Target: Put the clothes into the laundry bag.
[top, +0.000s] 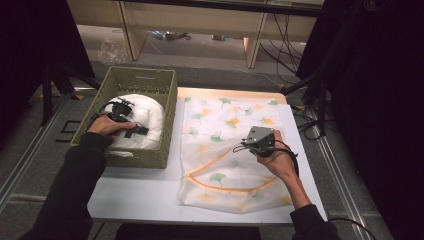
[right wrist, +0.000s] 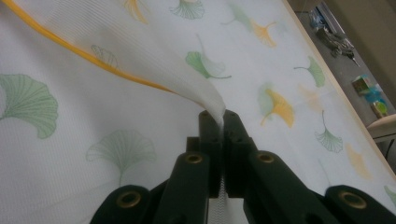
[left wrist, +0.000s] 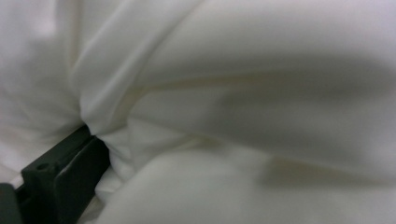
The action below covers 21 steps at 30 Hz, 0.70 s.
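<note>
A white, soft cushion (top: 148, 116) lies in a green woven basket (top: 141, 74) at the table's left. My left gripper (top: 134, 129) rests on top of it, open. In the left gripper view one black finger (left wrist: 60, 177) digs into a fold of the cushion (left wrist: 261, 93); the other finger is hidden. To the right lies a sheer white bag (top: 225, 120) printed with green and orange ginkgo leaves and edged in orange. My right gripper (top: 245, 146) is shut on its upper layer near the orange edge. In the right gripper view the gripper (right wrist: 218, 119) pinches the bag (right wrist: 116, 93) and lifts a peak of mesh.
The white table (top: 145, 195) has bare surface in front of the basket. Black stands and cables stand off the table's right side, and wooden shelving legs rise on the floor beyond the far edge.
</note>
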Motion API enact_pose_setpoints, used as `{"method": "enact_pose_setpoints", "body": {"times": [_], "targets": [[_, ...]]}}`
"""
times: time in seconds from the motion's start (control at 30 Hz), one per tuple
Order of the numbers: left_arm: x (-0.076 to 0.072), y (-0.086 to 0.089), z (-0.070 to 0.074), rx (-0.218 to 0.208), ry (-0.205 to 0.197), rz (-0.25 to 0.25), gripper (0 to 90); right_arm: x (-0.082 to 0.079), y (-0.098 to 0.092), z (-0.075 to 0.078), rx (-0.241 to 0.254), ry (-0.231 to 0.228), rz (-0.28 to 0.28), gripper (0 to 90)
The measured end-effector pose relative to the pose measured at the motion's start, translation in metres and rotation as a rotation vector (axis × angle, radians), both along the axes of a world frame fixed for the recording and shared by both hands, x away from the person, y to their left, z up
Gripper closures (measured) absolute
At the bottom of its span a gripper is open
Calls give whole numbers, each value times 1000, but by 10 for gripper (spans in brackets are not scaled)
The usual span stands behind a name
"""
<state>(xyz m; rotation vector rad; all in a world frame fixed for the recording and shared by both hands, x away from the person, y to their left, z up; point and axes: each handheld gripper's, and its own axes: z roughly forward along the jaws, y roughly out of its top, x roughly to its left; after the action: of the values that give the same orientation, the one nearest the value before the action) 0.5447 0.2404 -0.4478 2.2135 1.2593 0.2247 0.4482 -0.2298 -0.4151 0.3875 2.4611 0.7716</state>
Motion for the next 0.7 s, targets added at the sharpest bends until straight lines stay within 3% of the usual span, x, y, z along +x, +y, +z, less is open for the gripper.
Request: {"method": "enact_pose_setpoints", "body": {"times": [0.13,0.2,0.23,0.33,0.37,0.43,0.47,0.5,0.57,0.6,0.63,0.67,0.7], "targets": [[5,1,-6,57,-33,73,0,0,0,0,-4,-3,5,893],[6,1,-9,64,-47,87,0,-1,0,0,-4,-4,4,893],[7,1,-8,79,-35,83,0,-1,0,0,-4,-3,4,893],[10,3,-10,55,-32,97,23,-1,0,-1,-4,-2,6,893],[9,6,-8,54,-38,105,159,-1,-1,0,-2,-5,7,892],[10,12,-6,23,-42,134,349,-1,-1,0,9,4,-9,892],[11,12,-5,29,-54,145,392,0,-2,0,4,-5,4,893],[11,8,-4,62,-100,164,438,-1,-2,1,4,-6,3,893],[12,5,-6,64,-123,165,436,0,-2,1,5,-7,2,893],[12,3,-4,71,-105,168,436,0,-2,1,5,-7,2,893],[13,5,-2,62,-69,164,391,0,-2,0,0,-6,-1,893],[13,7,-2,38,-61,174,391,0,-2,0,0,-6,-1,893],[12,10,-5,5,-51,145,244,0,-2,-1,-1,-4,7,892]]}}
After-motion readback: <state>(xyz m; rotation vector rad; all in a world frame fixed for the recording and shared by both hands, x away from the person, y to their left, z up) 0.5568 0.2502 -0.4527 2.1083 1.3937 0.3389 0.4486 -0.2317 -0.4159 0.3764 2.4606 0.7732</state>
